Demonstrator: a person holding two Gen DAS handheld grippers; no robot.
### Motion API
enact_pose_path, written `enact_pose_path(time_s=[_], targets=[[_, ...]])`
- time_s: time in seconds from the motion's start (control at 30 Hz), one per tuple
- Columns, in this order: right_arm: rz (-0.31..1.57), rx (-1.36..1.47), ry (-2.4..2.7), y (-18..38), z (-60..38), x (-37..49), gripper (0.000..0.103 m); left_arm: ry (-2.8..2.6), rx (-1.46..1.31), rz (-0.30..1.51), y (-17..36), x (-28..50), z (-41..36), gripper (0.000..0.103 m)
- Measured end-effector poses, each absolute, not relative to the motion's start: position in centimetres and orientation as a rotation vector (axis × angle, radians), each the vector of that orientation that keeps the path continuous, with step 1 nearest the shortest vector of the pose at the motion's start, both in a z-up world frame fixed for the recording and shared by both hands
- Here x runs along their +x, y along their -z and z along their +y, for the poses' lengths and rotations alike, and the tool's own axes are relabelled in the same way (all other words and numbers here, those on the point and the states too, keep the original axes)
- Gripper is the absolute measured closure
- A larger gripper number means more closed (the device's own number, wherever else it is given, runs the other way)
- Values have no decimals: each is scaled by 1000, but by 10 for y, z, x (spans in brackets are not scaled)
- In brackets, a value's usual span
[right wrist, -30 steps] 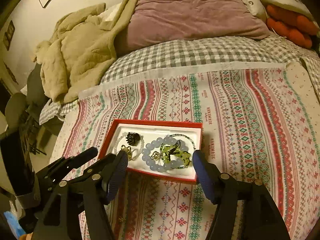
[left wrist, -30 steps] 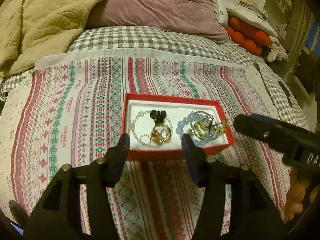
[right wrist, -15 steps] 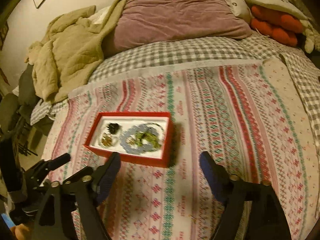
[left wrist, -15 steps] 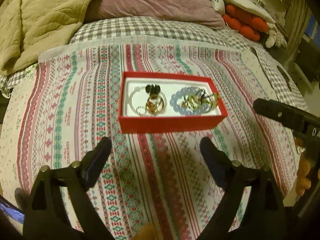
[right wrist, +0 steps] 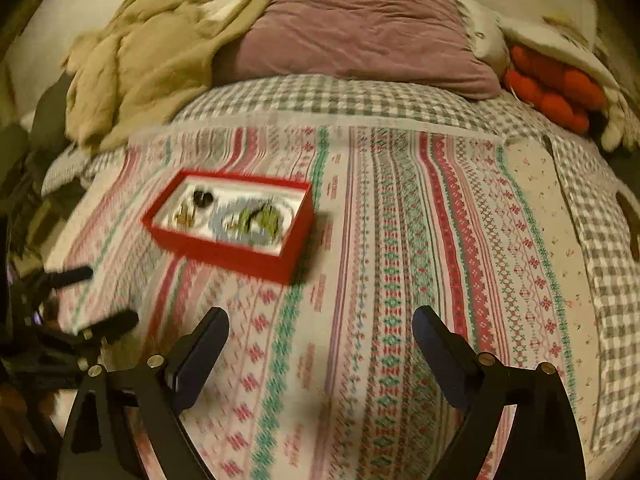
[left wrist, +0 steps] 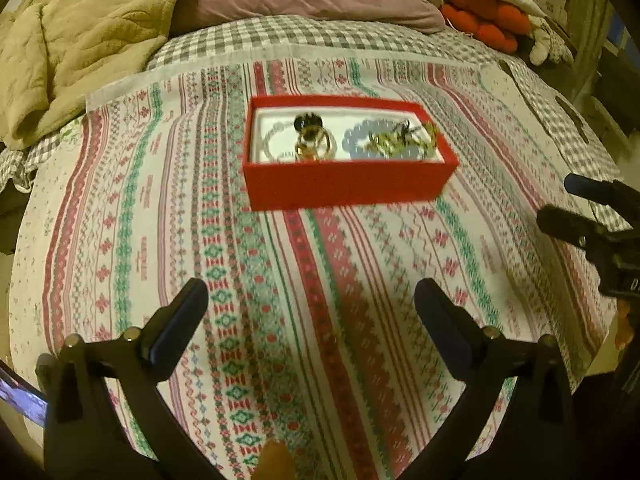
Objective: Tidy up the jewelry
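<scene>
A red jewelry box (left wrist: 344,188) with a white lining sits on the patterned bedspread; it also shows in the right wrist view (right wrist: 228,254). Inside lie a gold ring cluster with a black piece (left wrist: 312,140) at the left and a blue bead bracelet tangled with gold-green chains (left wrist: 394,142) at the right. My left gripper (left wrist: 312,316) is open and empty, held well back from the box's near side. My right gripper (right wrist: 320,344) is open and empty, back and to the right of the box. Each gripper shows at the edge of the other's view.
A striped patterned cloth (left wrist: 200,240) covers the bed over a grey checked sheet (right wrist: 340,100). A beige blanket (left wrist: 80,32), a mauve pillow (right wrist: 360,36) and an orange plush (right wrist: 556,92) lie at the head. The bed's edge drops off at the left and the right.
Both grippers have pulled back from the box and opened wider. The box now lies farther from both, untouched on the bedspread.
</scene>
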State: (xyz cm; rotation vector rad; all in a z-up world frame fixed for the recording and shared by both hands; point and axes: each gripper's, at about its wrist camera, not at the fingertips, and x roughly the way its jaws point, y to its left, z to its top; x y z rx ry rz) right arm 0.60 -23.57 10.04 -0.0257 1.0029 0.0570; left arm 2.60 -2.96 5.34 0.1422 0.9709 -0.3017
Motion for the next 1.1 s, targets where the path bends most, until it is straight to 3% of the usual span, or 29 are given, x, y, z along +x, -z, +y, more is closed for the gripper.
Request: enact_pose_path(time_s=[0.53,0.67,0.73,1.1], targets=[[1184,-55,-108,-26,-274,-46,9,328,293,1026,5,-11,-35,1],[1167,-88,-122,-18,-271,-48,8,320,303,979,8,-13,-37,0],[1156,-105,-148,-13,-267,-48,0,320,282,977,9,-10,-35,0],[1129,-128,-123,-9,-259,-34,0,340,267,981,6,1,-33,0]])
